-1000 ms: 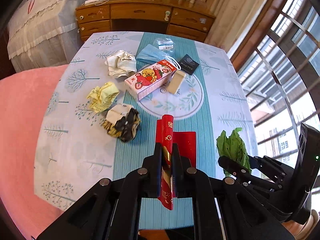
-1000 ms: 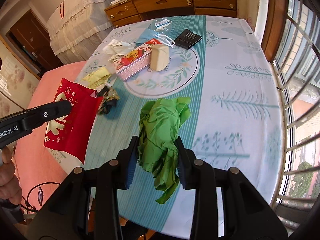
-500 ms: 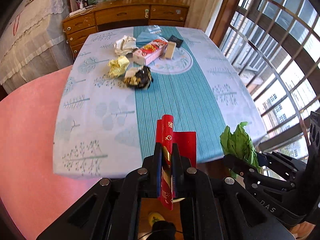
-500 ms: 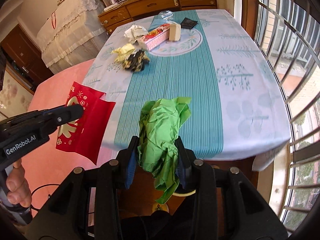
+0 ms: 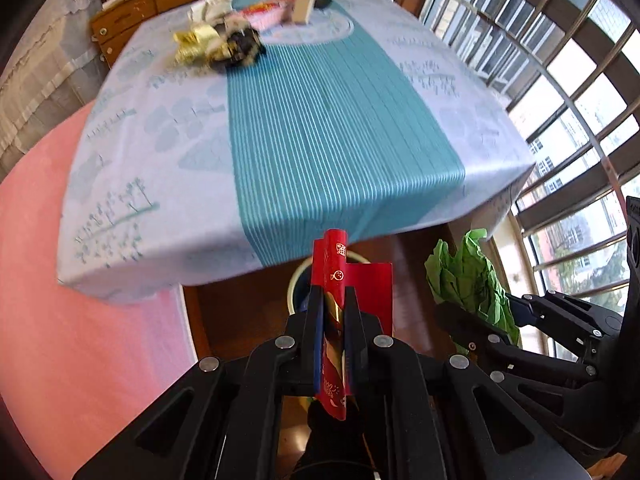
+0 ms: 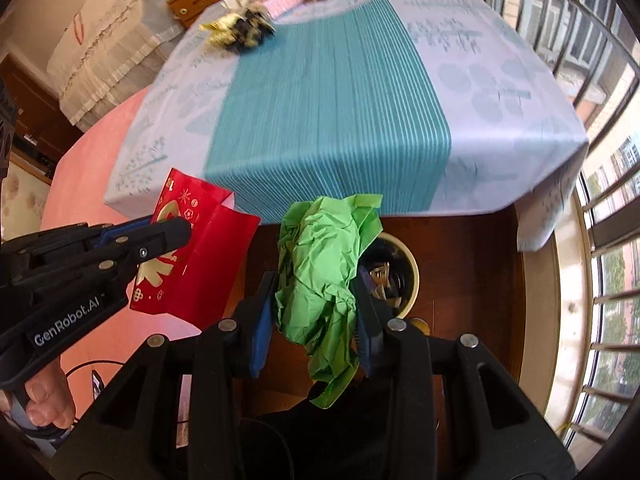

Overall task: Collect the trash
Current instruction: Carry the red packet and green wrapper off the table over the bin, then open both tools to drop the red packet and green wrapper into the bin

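left hand-held gripper (image 5: 334,296) pinches red wrapper (image 5: 340,280), seemingly above a bin (image 5: 298,280).

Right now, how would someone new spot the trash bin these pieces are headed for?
Start at the table with the teal-striped cloth and drop past its near edge to the dark wooden floor. The bin stands there, partly hidden behind the crumpled green paper. It is the only round container, cream-rimmed with a dark inside.
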Tool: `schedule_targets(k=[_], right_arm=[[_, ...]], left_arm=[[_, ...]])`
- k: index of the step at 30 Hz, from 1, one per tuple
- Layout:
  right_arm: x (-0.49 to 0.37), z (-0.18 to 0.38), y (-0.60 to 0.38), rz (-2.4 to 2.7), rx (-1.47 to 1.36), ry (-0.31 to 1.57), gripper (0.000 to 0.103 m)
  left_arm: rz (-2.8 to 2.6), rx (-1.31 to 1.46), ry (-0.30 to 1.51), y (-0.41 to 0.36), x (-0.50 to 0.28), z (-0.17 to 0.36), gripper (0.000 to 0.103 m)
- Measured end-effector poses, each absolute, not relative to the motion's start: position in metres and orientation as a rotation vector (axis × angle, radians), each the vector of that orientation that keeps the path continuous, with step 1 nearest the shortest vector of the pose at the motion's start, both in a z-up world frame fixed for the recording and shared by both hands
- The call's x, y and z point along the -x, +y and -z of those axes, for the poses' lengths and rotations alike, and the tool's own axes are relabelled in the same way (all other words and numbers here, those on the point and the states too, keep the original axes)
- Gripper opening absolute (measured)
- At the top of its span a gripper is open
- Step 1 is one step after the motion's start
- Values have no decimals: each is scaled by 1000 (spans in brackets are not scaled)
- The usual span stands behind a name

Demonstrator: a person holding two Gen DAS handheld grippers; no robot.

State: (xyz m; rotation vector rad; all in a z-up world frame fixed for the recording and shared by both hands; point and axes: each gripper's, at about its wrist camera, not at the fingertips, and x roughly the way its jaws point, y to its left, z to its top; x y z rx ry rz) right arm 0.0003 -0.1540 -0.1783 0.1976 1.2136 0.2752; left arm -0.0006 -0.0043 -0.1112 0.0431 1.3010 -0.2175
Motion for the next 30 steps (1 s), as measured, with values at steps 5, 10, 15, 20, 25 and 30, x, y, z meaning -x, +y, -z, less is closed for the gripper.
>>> schedule_targets(k=[5, 10, 15, 20, 25, 30], right_arm=[[0, 239, -170, -231, -266, 1282, 31], [-8, 308, -183, -185, -290, 1332, 31], [-20, 382, -187, -181, -293, 1361, 31], [-35, 451, -186, -191, -315, 1392, 32], [-49, 502, -180, -214, -313, 1413, 33], [-61, 536, -178, -221, -319, 1443, 37]], left_arm=[[221, -33, 1364, -14, 4, 173, 8], [209, -27, 1396, -24, -2, 244, 8], [182, -23, 1411, -31, -17, 323, 9], [140, -25, 1430, -32, -35, 394, 9], [128, -47, 1437, -31, -47, 450, 9], [148, -54, 1431, -29, -47, 480, 52]])
